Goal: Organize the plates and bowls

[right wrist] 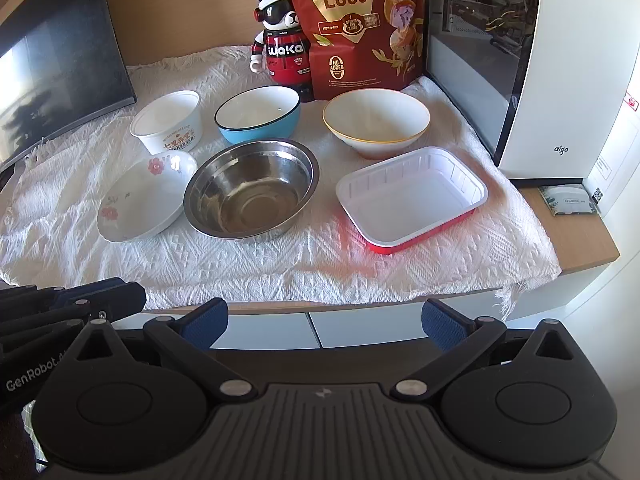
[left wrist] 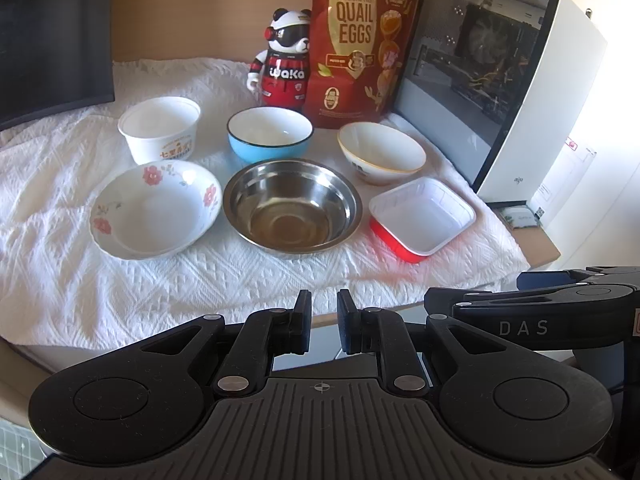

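Left tongs sit nearly closed and empty, right tongs spread wide, both near the metal bowl on the white cloth.

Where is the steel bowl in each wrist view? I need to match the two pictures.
Left wrist view: the steel bowl sits centre, front row, between the flowered bowl and the red tray.
Right wrist view: the steel bowl sits left of centre, front row, between the same two.
Shared landmark: the blue bowl directly behind it in both.
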A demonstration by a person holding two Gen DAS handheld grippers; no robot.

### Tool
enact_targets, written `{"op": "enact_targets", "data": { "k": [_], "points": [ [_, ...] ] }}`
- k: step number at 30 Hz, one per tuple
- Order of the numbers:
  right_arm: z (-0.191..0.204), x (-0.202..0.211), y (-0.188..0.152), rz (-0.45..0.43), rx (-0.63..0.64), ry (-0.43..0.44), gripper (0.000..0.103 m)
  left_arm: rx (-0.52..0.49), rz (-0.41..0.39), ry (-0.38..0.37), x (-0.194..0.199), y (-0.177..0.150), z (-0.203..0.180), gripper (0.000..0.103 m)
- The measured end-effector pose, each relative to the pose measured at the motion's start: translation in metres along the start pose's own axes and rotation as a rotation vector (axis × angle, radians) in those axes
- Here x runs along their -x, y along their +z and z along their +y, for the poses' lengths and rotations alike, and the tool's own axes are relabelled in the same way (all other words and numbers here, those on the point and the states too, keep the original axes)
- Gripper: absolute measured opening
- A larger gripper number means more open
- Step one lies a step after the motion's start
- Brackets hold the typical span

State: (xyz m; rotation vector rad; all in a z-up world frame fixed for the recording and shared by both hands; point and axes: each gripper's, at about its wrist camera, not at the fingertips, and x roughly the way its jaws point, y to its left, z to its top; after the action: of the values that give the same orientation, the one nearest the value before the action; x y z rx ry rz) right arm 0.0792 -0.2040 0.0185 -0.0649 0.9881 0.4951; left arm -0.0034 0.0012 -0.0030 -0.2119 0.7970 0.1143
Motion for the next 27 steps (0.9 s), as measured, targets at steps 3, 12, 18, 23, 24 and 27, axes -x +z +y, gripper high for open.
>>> {"op": "enact_targets", "data": {
  "k": [3, 12, 18, 23, 24, 27],
  "points": [
    [0.0008, 0.0001, -0.0004, 0.001, -0.002, 0.0, 0.103, -0.003, 0.0, -0.003, -0.0004, 0.0, 0.001, 0.018],
    [0.002, -0.0001, -0.0013, 0.002, 0.001, 0.0, 0.103, -0.005, 0.002, -0.006, -0.0012, 0.0015, 0.0007, 0.018],
    [0.001, -0.0008, -0.001, 0.008, -0.003, 0.004, 0.103, -0.003, 0.006, -0.006, -0.0021, 0.0012, -0.0011, 0.018],
    [0.001, -0.0018, -0.0016, 0.015, -0.006, 0.004, 0.103, -0.005, 0.011, -0.011, -0.0038, 0.0015, -0.0012, 0.018],
    [0.0003, -0.0018, -0.0015, 0.017, -0.007, 0.005, 0.103, -0.005, 0.012, -0.011, -0.004, 0.0016, -0.0012, 0.018],
    [-0.0002, -0.0015, -0.0015, 0.017, -0.008, 0.005, 0.103, -0.005, 0.011, -0.011, -0.004, 0.0012, -0.0012, 0.018]
  ]
}}
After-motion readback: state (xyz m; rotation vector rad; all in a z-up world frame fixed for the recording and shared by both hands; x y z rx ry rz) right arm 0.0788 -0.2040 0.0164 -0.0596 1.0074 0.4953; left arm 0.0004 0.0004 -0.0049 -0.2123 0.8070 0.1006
